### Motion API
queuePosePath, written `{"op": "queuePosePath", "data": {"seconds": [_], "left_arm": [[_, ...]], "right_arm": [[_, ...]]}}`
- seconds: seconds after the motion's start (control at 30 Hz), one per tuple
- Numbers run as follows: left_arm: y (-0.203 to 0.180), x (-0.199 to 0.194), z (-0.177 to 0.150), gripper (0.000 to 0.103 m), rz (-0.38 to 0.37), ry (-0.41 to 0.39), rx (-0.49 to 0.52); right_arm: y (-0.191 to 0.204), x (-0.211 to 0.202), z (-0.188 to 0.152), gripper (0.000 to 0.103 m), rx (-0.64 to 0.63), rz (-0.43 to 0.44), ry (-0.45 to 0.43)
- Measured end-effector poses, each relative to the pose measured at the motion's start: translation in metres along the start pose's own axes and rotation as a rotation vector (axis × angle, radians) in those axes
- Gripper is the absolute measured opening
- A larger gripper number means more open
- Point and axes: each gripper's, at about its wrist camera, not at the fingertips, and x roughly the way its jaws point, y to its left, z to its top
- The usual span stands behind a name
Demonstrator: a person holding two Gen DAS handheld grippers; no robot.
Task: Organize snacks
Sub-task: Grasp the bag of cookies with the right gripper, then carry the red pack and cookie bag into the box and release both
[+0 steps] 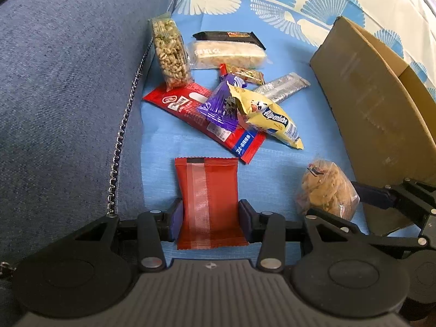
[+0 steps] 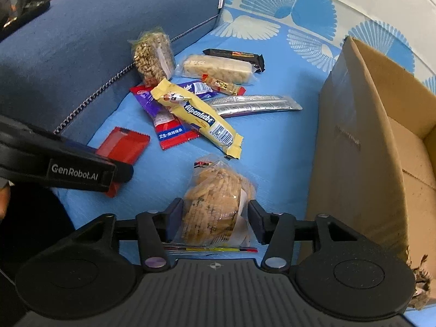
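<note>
I've got a small red snack packet squarely between my left gripper's jaws, both pads pressing its sides, jaws partly closed, the packet lying flat on the blue bedsheet. In my right gripper sits a clear bag of biscuits; the left pad touches the bag, but a sliver of space shows at the right pad, so I can't tell whether it's properly clamped. That bag rests on the sheet just beside the cardboard box, which stands open on my right.

Beyond both packets lies the pile: a yellow Alpenliebe pack draped across a purple wrapper, both on top of a long red spicy-strip packet. Further back, a clear pack of puffed grain leans against the dark blue cushion. Next to it a pale rice-cracker bar, a black bar behind that, a small orange-and-red candy bar, and a silver stick pack pointing toward the box.

From the right camera, my left gripper reaches in from the left over the red packet.
</note>
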Motion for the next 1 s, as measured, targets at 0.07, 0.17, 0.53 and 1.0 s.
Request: {"op": "queuePosePath", "data": {"seconds": [0.07, 0.17, 0.53, 1.0], "left_arm": [[-0.001, 0.002, 0.001, 0.051, -0.004, 0.012, 0.006], [-0.001, 0.004, 0.001, 0.051, -0.008, 0.021, 0.010], [-0.002, 0.001, -0.001, 0.046, 0.003, 0.001, 0.009], [0.011, -0.033, -0.009, 0.046, -0.164, -0.188, -0.047]], "right_arm": [[-0.002, 0.001, 0.000, 0.057, 0.014, 0.007, -0.001], [-0.004, 0.006, -0.002, 0.057, 0.023, 0.011, 0.009], [-0.004, 0.004, -0.006, 0.050, 0.016, 0.017, -0.003], [-0.045, -0.097, 0.033, 0.047, -0.019, 0.055, -0.212]]}}
